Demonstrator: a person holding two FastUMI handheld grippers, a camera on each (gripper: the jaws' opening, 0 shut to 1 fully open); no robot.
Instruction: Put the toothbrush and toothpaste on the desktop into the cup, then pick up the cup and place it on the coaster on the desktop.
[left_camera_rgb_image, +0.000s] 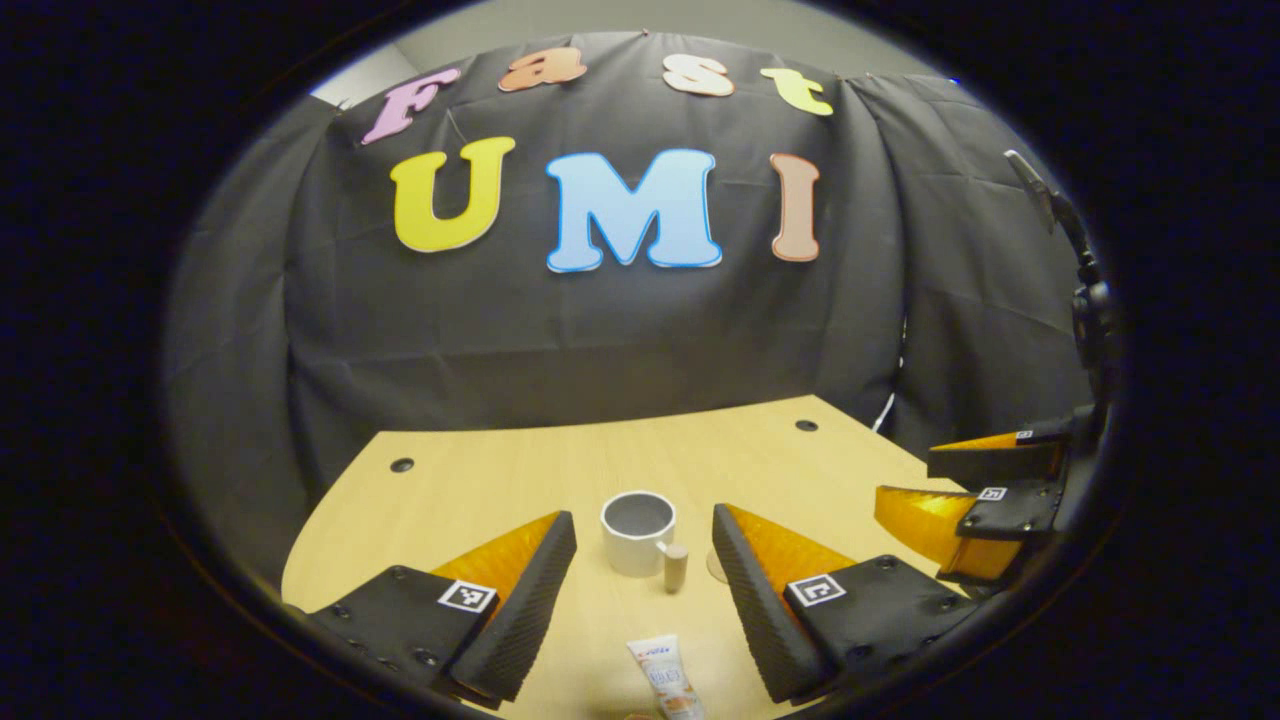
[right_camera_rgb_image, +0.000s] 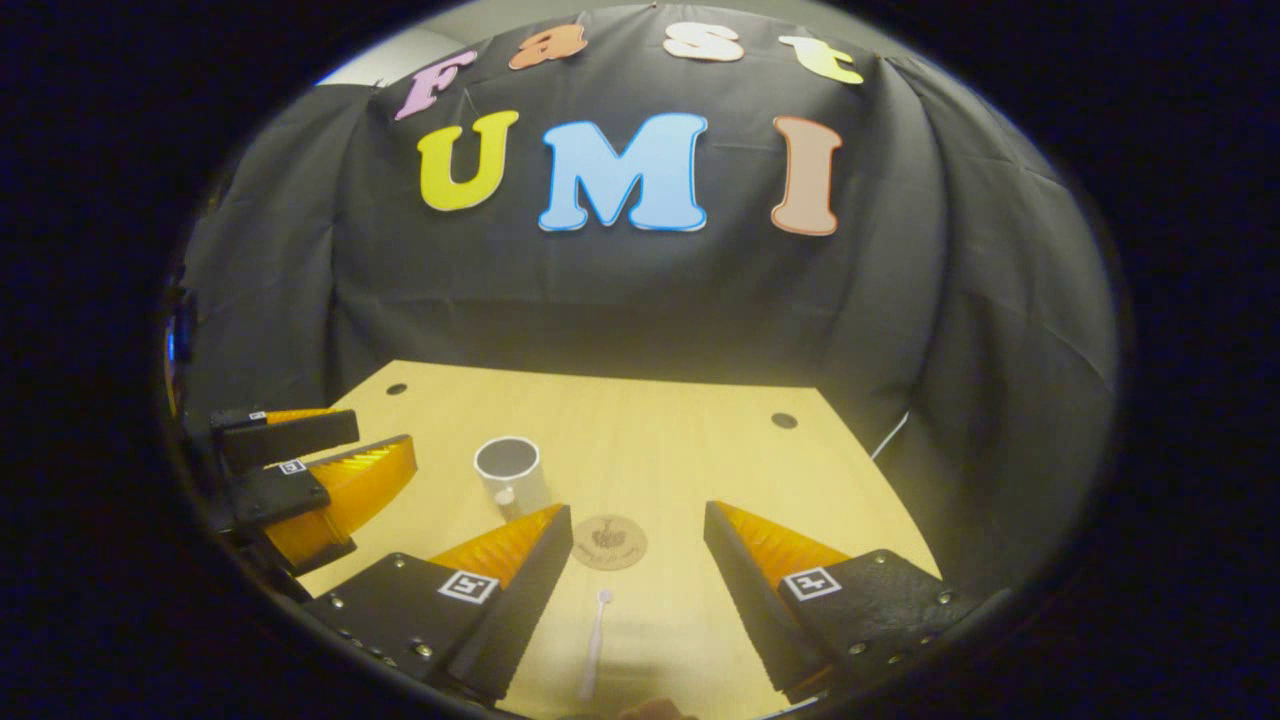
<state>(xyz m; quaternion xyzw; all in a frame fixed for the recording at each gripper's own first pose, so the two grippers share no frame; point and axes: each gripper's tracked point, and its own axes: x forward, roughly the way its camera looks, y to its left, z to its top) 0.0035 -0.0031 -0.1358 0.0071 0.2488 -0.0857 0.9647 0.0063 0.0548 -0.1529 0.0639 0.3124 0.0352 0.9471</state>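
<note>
Left gripper (left_camera_rgb_image: 640, 570) spread wide above toothpaste tube (left_camera_rgb_image: 668, 678), white mug (left_camera_rgb_image: 638, 532) upright ahead. Right gripper (right_camera_rgb_image: 638, 560) likewise parted, gripping nothing, over toothbrush (right_camera_rgb_image: 594, 642) lying on desktop (right_camera_rgb_image: 690, 450), just short of round coaster (right_camera_rgb_image: 609, 541).

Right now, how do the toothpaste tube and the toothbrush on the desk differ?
The toothpaste is a short, broad tube with printed colours; the toothbrush is thin, long and plain white. The toothpaste lies between the left gripper's open fingers, the toothbrush between the right gripper's. Both lie flat on the desk, outside the cup.
</note>
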